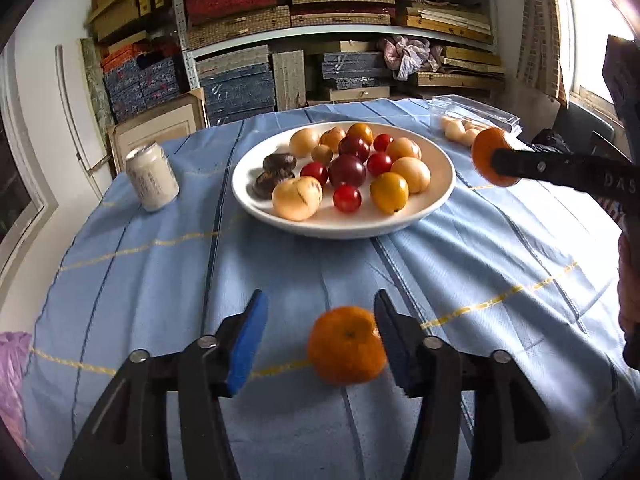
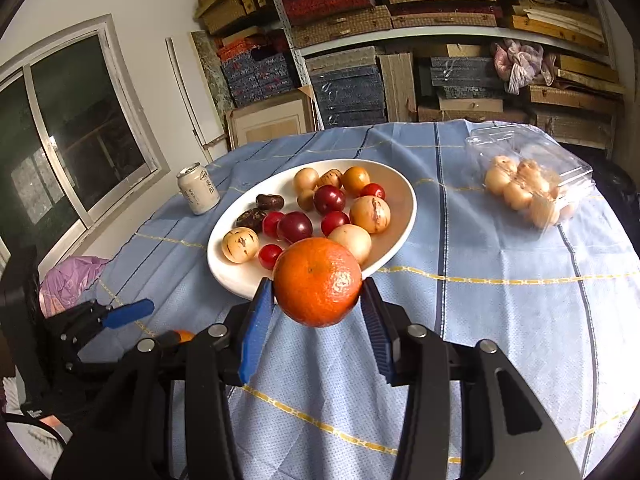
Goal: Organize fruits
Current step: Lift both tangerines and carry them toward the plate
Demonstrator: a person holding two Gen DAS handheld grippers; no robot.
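Here the right tool (image 2: 318, 300) clamps one tangerine (image 2: 318, 282) across its middle, just short of the white plate (image 2: 404, 216). The left tool (image 1: 320, 340) stands open around a second tangerine (image 1: 346, 345) on the worktop (image 1: 500, 248). Both look light, soft-skinned and prone to rolling. The plate is crowded; its near rim offers room.
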